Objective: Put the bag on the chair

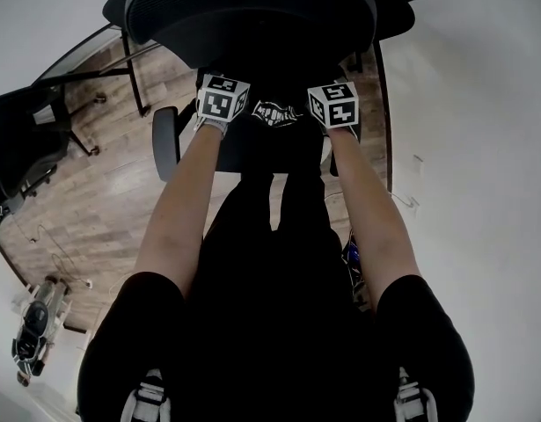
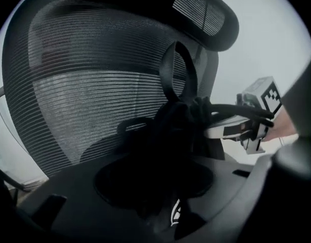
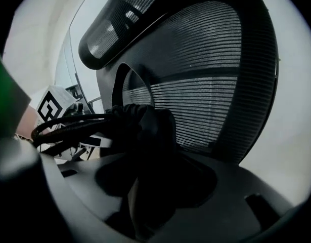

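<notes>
Bag [image 2: 165, 146] — black, blurred, edges lost

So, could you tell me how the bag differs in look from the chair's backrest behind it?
The backrest is stiff, upright mesh with fine horizontal ribs that lets light through; the bag is soft, opaque fabric, bunched up. The bag carries white print and a strap loop standing up; the backrest is plain. Both are black.

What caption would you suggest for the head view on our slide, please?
Left gripper and right gripper flank a black bag before a mesh office chair.
</notes>
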Demonstrator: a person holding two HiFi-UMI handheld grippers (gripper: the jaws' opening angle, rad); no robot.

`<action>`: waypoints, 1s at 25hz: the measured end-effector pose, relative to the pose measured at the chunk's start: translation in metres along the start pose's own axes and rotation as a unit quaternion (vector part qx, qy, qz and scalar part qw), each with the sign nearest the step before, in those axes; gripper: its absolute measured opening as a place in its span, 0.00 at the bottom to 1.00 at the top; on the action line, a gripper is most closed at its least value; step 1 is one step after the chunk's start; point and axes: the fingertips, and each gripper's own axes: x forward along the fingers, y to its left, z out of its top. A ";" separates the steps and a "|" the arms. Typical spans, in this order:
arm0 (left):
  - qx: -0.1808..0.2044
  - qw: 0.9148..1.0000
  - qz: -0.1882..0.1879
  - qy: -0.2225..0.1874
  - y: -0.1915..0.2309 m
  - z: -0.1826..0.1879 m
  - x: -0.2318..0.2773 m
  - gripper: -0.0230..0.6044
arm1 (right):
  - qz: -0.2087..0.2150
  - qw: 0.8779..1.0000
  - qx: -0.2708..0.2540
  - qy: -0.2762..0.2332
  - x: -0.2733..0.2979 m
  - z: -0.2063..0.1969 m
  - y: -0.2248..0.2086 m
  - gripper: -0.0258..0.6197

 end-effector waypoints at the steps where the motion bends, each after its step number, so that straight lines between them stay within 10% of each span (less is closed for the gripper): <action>1: -0.001 1.000 0.001 0.002 0.001 -0.003 -0.001 0.32 | -0.004 1.000 0.002 0.005 0.001 -0.003 -0.001 0.36; 14: 0.017 0.998 -0.031 -0.061 -0.009 0.020 -0.075 0.44 | -0.031 0.999 0.006 -0.018 -0.064 -0.005 0.008 0.49; 25: 0.096 0.981 -0.064 -0.157 -0.074 0.084 -0.198 0.44 | -0.024 0.990 -0.028 -0.136 -0.196 0.071 0.082 0.49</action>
